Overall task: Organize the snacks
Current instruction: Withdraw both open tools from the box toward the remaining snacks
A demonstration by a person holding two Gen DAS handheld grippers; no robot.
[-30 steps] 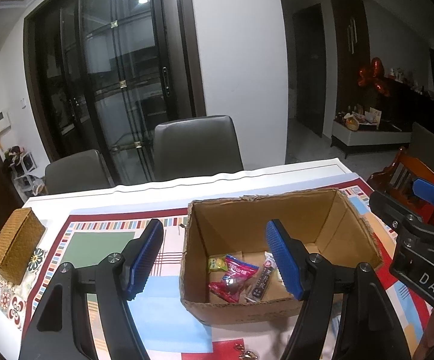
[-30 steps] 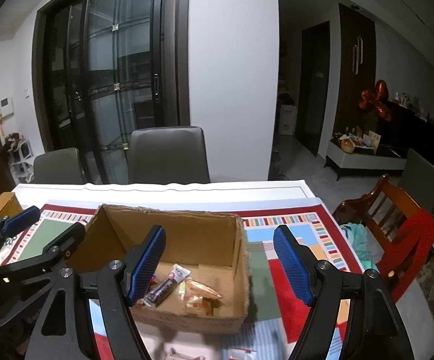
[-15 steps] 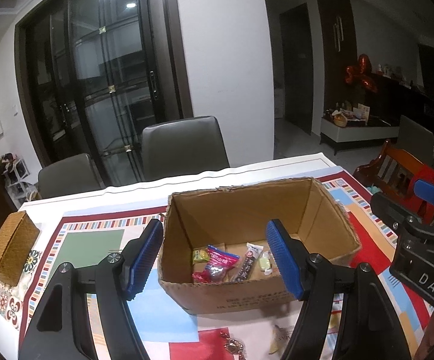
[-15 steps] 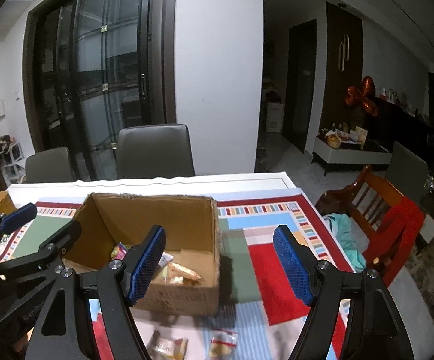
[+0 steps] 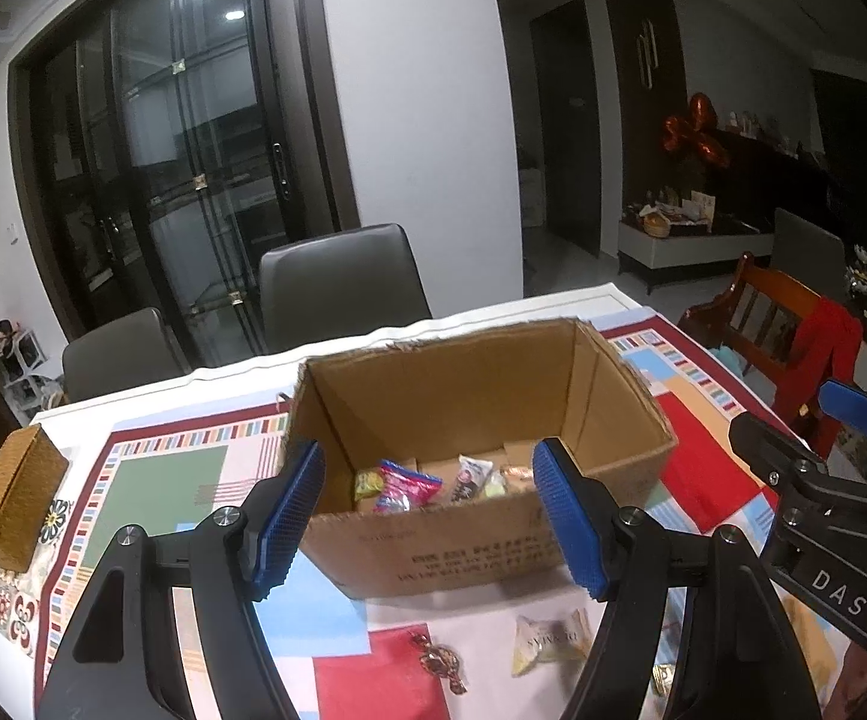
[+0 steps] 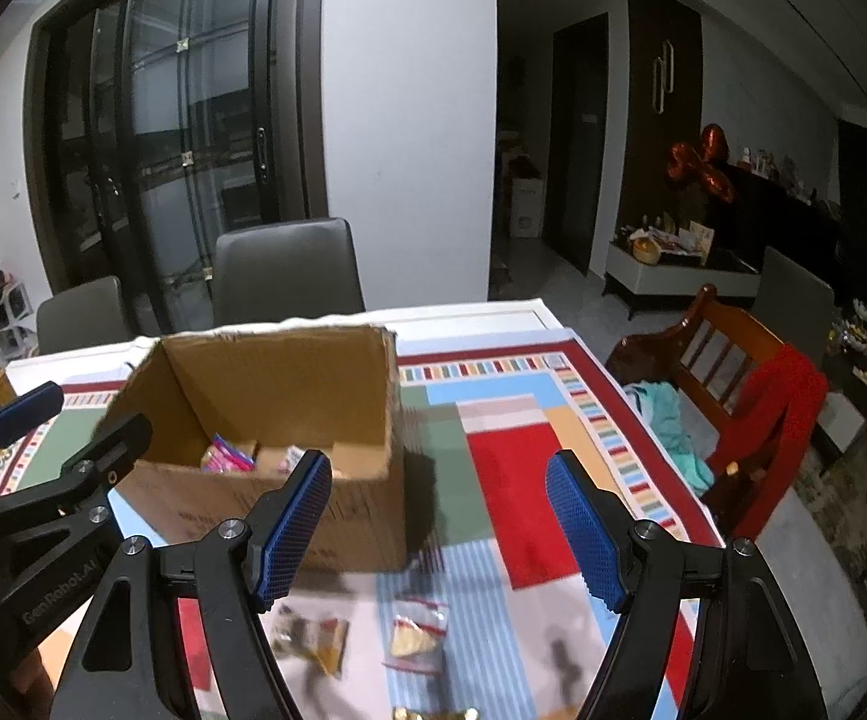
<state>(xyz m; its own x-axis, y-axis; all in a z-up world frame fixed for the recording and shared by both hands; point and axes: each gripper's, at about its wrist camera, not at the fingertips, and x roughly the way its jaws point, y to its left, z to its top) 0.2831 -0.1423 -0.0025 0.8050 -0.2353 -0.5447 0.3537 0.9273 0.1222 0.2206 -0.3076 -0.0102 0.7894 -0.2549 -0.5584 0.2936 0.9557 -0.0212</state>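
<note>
left gripper (image 5: 427,516): jaws released, nothing between them, above the near wall of the cardboard box (image 5: 433,558) | right gripper (image 6: 439,534): jaws released, empty, right of the box | box: on the patterned tabletop (image 6: 511,468), several snack packets (image 5: 403,483) inside | loose snacks (image 5: 547,642) lie on tabletop just before box

Each wrist camera is sitting behind its own jaws, looking forward and downward over the table. The left view is facing the cardboard box (image 5: 481,456) straight between its jaws, at close range. The right view is placing that box (image 6: 265,420) beyond its left jaw. Both views are sharing the box, the patterned tablecloth (image 5: 151,480) and the grey chairs (image 6: 286,273).
</note>
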